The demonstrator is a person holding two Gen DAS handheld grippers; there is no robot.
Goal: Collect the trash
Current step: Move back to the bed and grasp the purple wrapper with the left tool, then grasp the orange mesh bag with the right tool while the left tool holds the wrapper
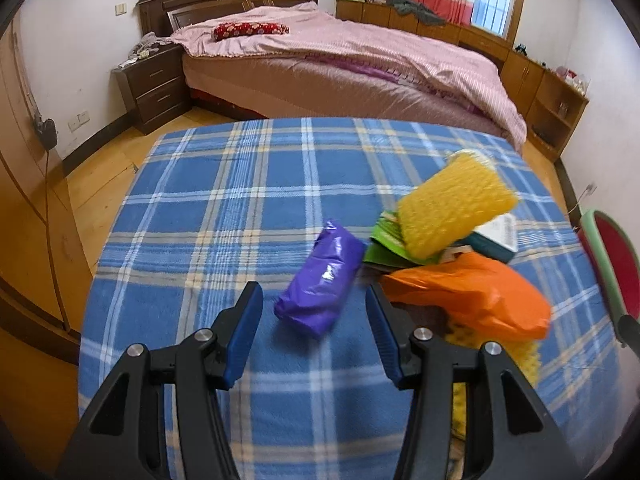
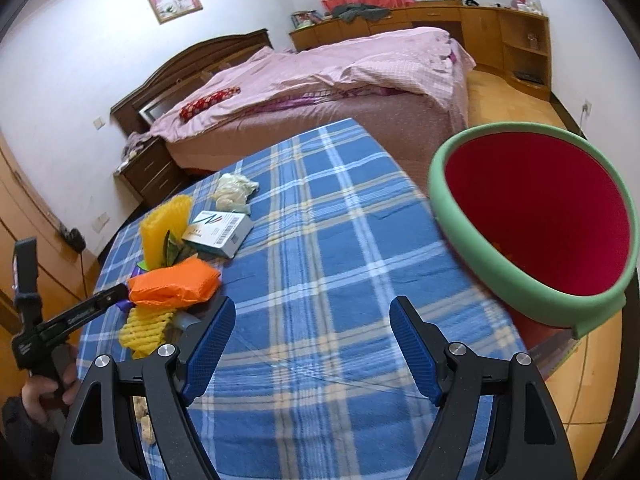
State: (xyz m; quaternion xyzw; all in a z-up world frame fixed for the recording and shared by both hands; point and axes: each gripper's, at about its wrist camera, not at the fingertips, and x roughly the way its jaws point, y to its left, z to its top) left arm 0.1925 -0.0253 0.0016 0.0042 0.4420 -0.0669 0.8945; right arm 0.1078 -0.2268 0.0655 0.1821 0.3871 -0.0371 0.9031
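Left wrist view: the left hand-held gripper [image 1: 314, 300] has its jaws spread apart at lower centre, holding nothing. A purple packet [image 1: 320, 278] lies between and just beyond the fingertips on the plaid-covered counter [image 1: 224, 200]. To its right sit an orange bag [image 1: 476, 294], yellow foam netting [image 1: 452, 208] and a small box [image 1: 498, 238].

Right wrist view: the right hand-held gripper [image 2: 312, 322] is likewise spread apart and empty at lower centre. The red bin [image 2: 536, 216] with a green rim fills the right of the frame; the trash pile lies at left.
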